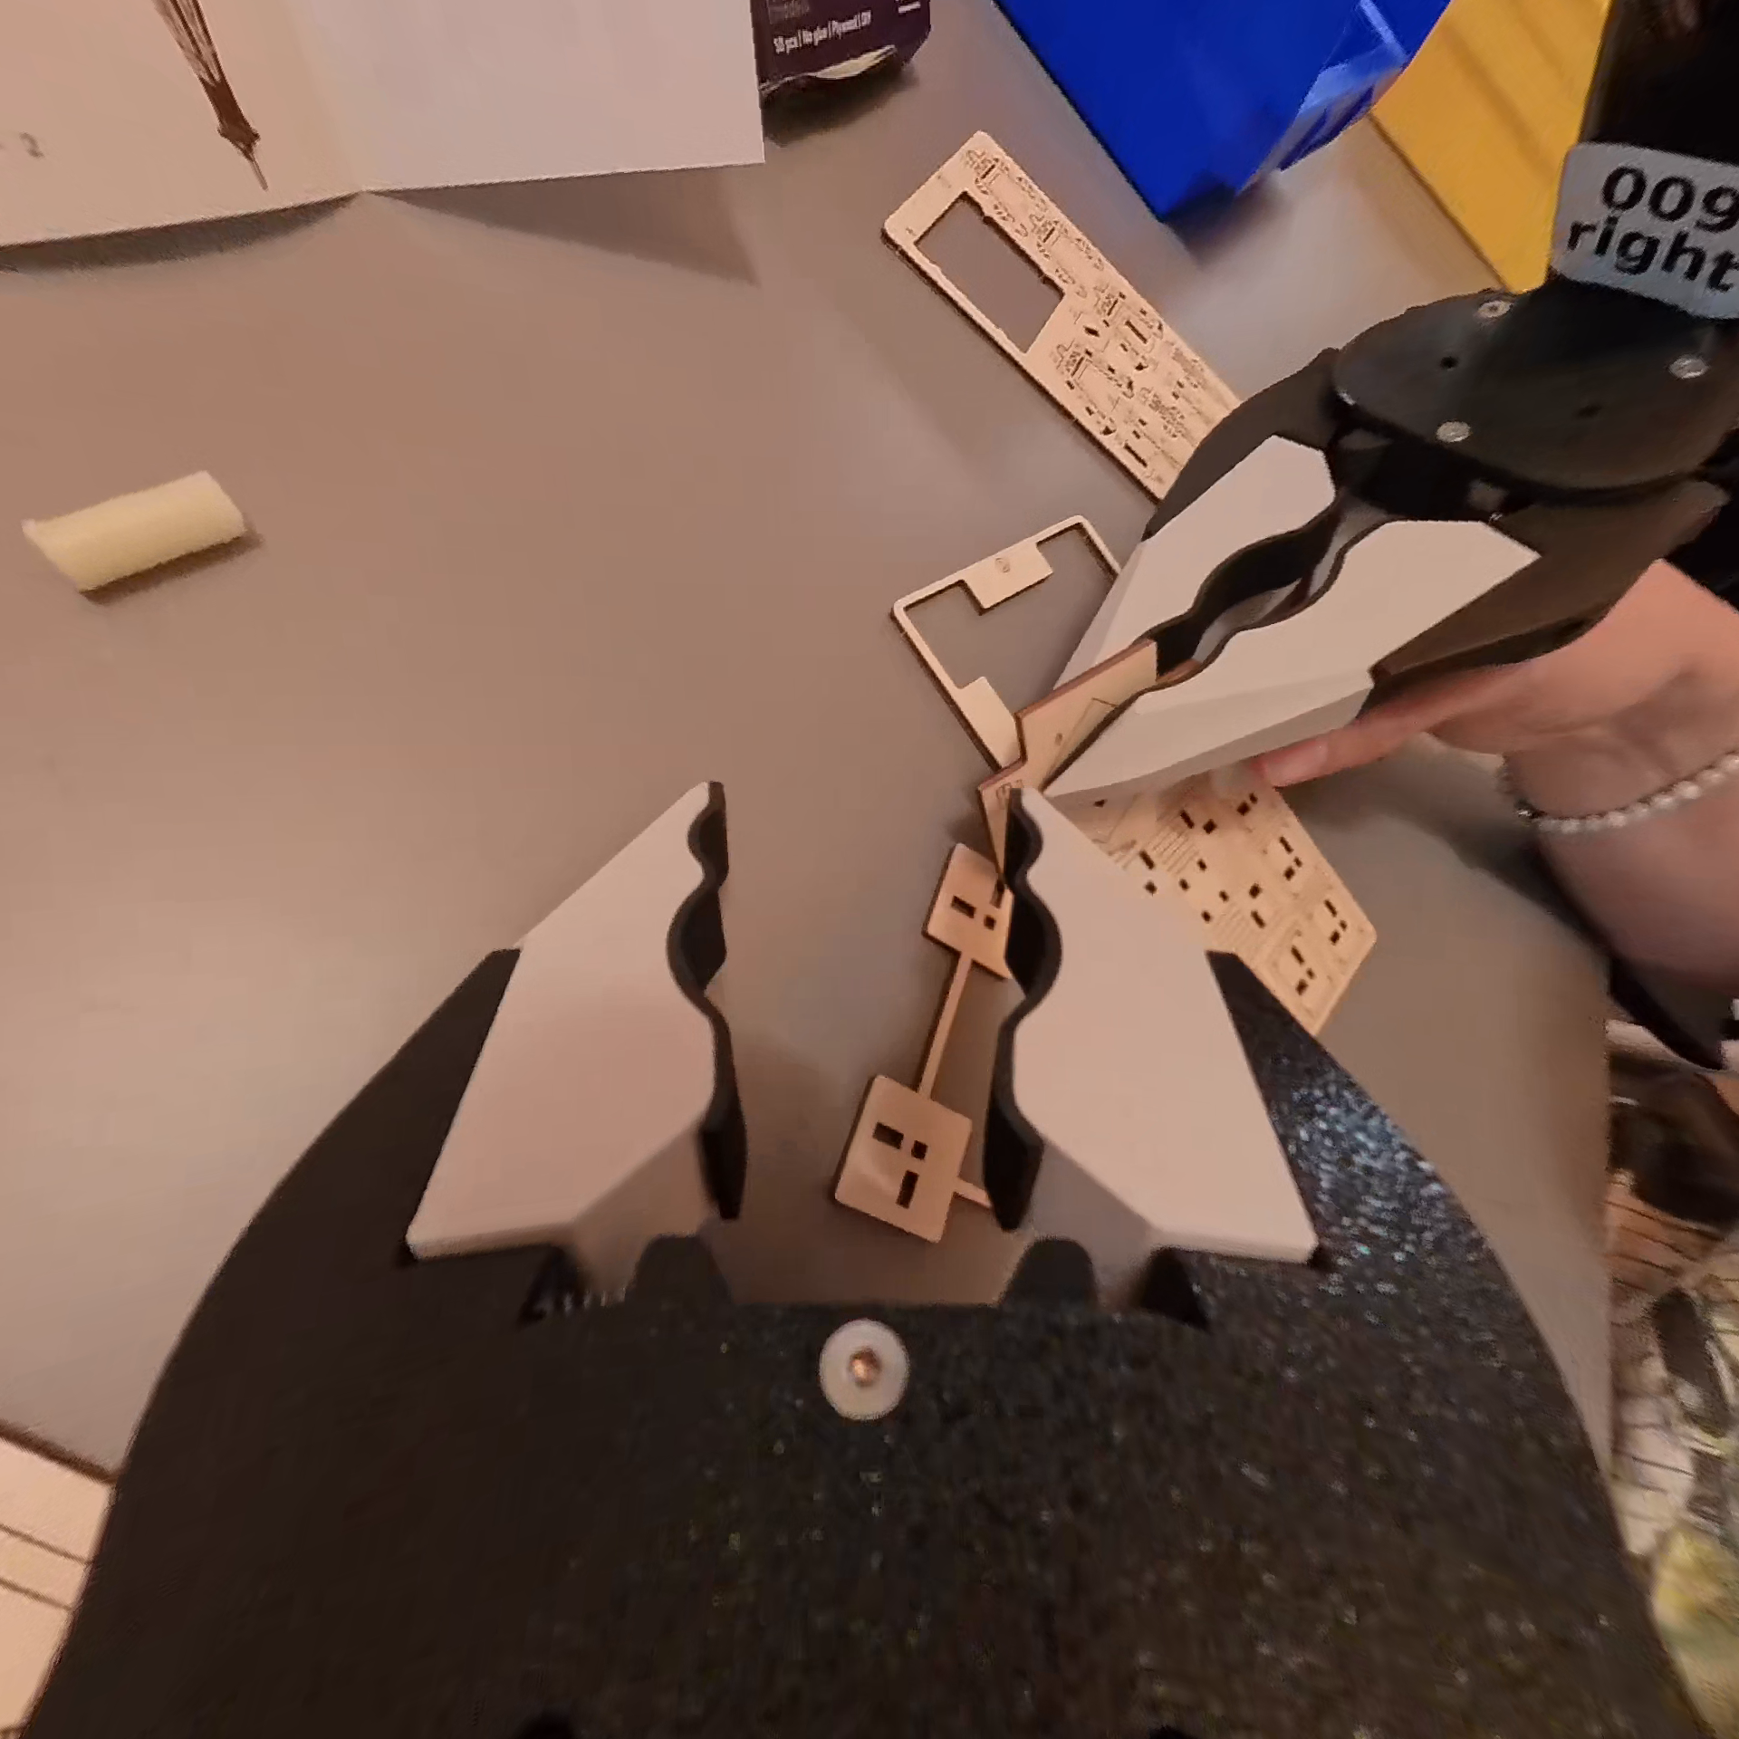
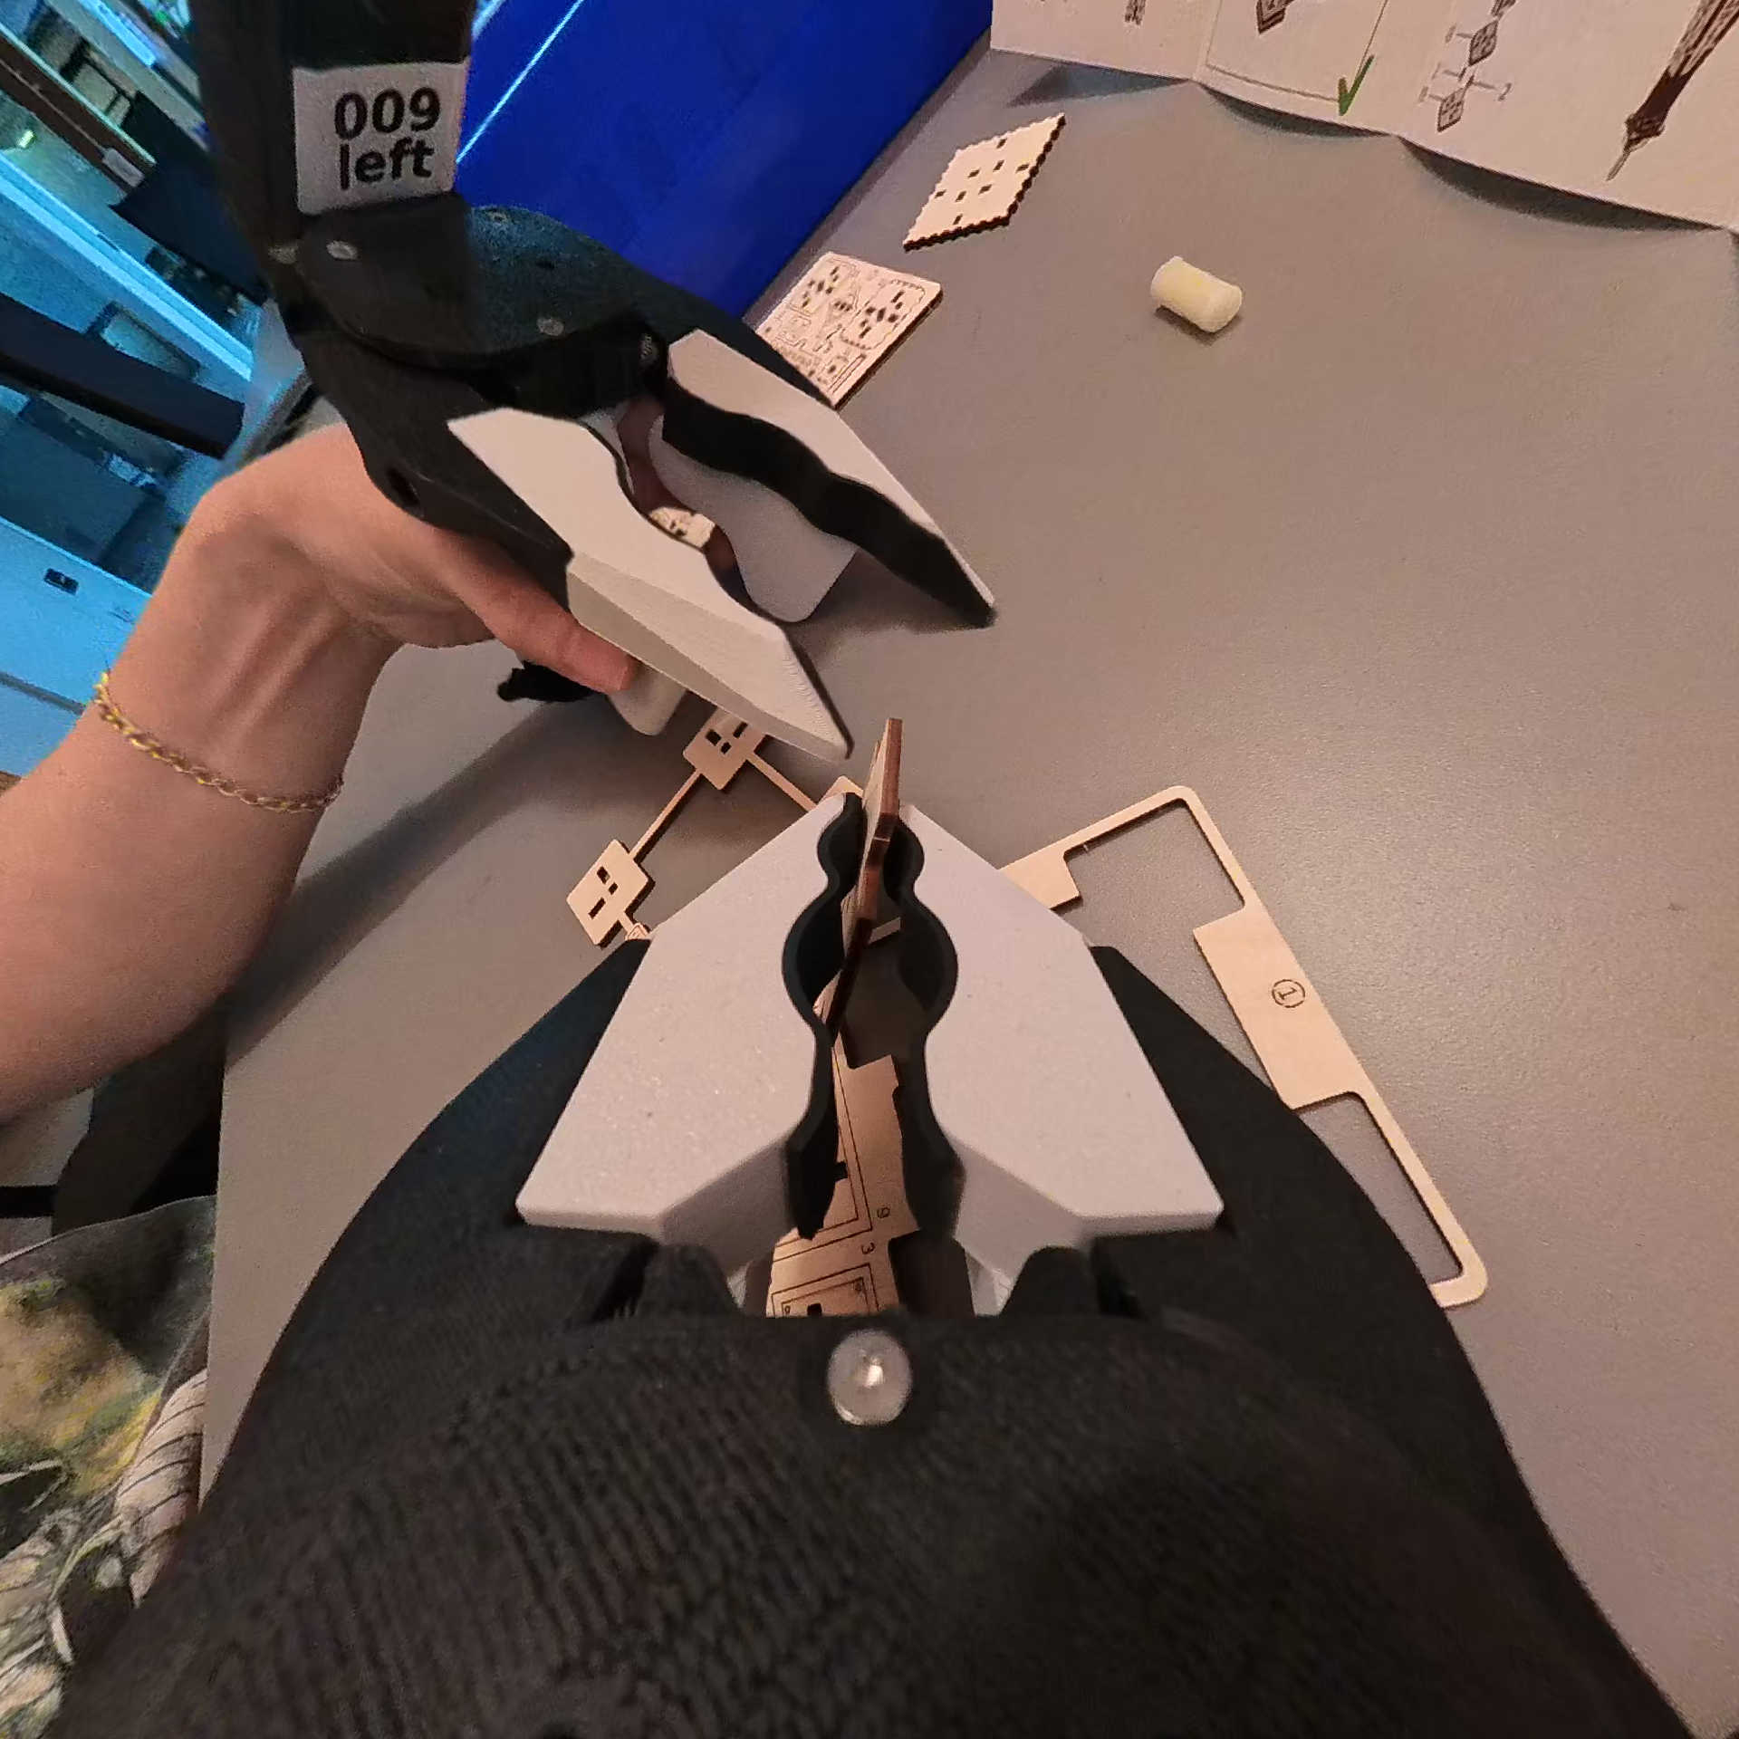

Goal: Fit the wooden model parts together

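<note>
Open grey table (image 1: 470,583) across the left and centre of the left wrist view, broken only by a small foam roll (image 1: 136,530) at far left. Crowded at right: wooden sheet (image 1: 1063,311) at upper right, empty wooden frame (image 1: 941,649) beside it, chained square pieces (image 1: 932,1054) at centre, right gripper (image 1: 1044,781) just above them. Blocked along the top edge by folded instruction sheet (image 1: 376,94) and blue box (image 1: 1204,85).
</note>
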Tool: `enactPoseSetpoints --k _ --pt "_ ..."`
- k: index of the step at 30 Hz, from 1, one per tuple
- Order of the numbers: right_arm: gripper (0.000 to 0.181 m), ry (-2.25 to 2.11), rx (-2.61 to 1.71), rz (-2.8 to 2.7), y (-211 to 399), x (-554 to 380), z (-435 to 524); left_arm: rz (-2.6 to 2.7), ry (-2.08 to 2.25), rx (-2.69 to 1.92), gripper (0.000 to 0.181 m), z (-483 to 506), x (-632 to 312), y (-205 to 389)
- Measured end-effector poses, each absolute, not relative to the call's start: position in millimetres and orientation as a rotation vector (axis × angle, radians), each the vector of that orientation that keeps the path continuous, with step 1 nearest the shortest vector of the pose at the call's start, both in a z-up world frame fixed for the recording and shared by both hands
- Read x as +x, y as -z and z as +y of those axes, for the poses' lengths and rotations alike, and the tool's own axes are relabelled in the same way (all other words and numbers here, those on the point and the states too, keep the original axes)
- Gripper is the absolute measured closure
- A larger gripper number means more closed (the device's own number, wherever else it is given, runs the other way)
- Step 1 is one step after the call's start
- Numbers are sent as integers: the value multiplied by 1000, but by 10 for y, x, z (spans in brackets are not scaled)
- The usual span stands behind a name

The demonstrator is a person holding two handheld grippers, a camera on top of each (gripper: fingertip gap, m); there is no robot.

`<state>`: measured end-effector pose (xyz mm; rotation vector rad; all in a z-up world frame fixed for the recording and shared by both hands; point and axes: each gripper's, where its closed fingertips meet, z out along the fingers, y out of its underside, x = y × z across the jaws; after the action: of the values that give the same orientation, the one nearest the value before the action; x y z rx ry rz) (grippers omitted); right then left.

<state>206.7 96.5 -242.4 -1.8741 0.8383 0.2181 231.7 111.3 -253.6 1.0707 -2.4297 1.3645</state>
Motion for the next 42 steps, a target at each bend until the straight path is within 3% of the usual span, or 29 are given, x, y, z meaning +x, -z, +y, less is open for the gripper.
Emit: enactPoseSetpoints --k 42 --pt "176 -319 -1842 942 2509 2120 917 -2802 -920 833 129 1036 2382 2621"
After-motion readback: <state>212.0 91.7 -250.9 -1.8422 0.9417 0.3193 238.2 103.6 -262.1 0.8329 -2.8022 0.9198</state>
